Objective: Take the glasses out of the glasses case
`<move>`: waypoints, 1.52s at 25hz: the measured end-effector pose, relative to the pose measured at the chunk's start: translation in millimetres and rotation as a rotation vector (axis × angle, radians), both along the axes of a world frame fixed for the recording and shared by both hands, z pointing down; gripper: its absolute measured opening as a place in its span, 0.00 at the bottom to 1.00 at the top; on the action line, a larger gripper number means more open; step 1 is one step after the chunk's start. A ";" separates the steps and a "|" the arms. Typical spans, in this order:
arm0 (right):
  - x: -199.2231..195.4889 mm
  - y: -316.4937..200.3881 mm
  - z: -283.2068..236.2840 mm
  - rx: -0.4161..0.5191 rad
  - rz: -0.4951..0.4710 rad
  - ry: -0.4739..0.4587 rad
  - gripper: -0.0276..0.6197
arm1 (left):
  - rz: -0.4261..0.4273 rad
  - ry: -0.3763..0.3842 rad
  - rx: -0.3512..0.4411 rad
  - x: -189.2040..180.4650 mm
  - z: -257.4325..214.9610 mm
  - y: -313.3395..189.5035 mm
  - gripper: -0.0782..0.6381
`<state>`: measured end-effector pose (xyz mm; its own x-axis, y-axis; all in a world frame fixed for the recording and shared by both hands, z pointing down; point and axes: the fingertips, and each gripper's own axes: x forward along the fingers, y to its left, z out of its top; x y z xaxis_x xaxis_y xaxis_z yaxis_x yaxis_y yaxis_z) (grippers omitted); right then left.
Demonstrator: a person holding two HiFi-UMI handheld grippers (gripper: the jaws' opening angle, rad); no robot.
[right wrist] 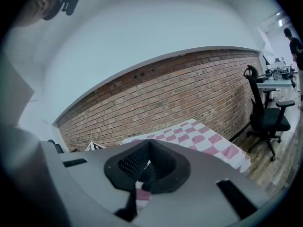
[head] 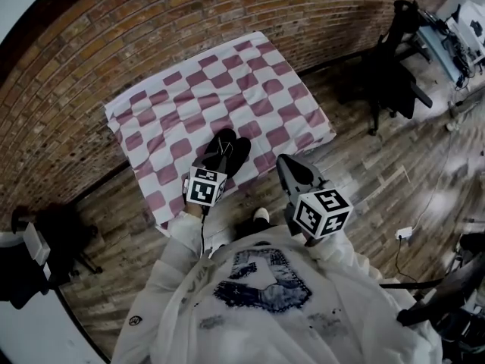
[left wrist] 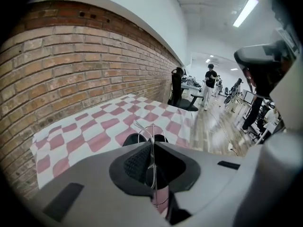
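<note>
A black glasses case (head: 231, 149) lies open near the front edge of a table under a pink-and-white checked cloth (head: 197, 89). My left gripper (head: 220, 161) hangs just above the case, shut on thin wire-framed glasses (left wrist: 152, 129). The frame stands edge-on between the pads, and the case (left wrist: 136, 138) shows below and behind it. My right gripper (head: 282, 161) is to the right of the case, off the table's front corner. It (right wrist: 149, 143) is shut with nothing between its tips and points over the cloth (right wrist: 199, 134) toward the wall.
A brick wall (head: 114, 29) runs behind the table. A black office chair (head: 394, 59) stands on the wooden floor to the right. A dark stand (head: 45, 233) sits at the left. A white power strip (head: 404, 233) lies on the floor. People (left wrist: 209, 84) stand far off.
</note>
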<state>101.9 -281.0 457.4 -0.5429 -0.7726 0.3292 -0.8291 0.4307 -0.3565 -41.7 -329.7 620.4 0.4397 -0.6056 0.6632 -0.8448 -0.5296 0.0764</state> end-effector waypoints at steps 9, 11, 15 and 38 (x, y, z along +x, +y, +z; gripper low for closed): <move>-47.0 56.7 -12.2 0.039 -0.005 -0.004 0.06 | -0.094 0.073 0.124 -45.7 -70.2 61.5 0.16; -60.8 71.9 -14.5 0.048 -0.012 -0.004 0.06 | -0.112 0.086 0.156 -58.8 -84.9 79.2 0.16; -89.0 104.2 -18.7 0.065 -0.021 -0.007 0.06 | -0.142 0.103 0.201 -86.4 -106.8 117.4 0.16; -207.1 236.1 -36.3 0.154 -0.041 -0.030 0.06 | -0.207 0.126 0.374 -198.9 -187.6 302.2 0.16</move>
<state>-105.2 -44.9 421.1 -0.5826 -0.7897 0.1920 -0.7998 0.5152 -0.3080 -240.6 -27.4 432.8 0.3475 -0.8774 0.3308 -0.9322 -0.3612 0.0212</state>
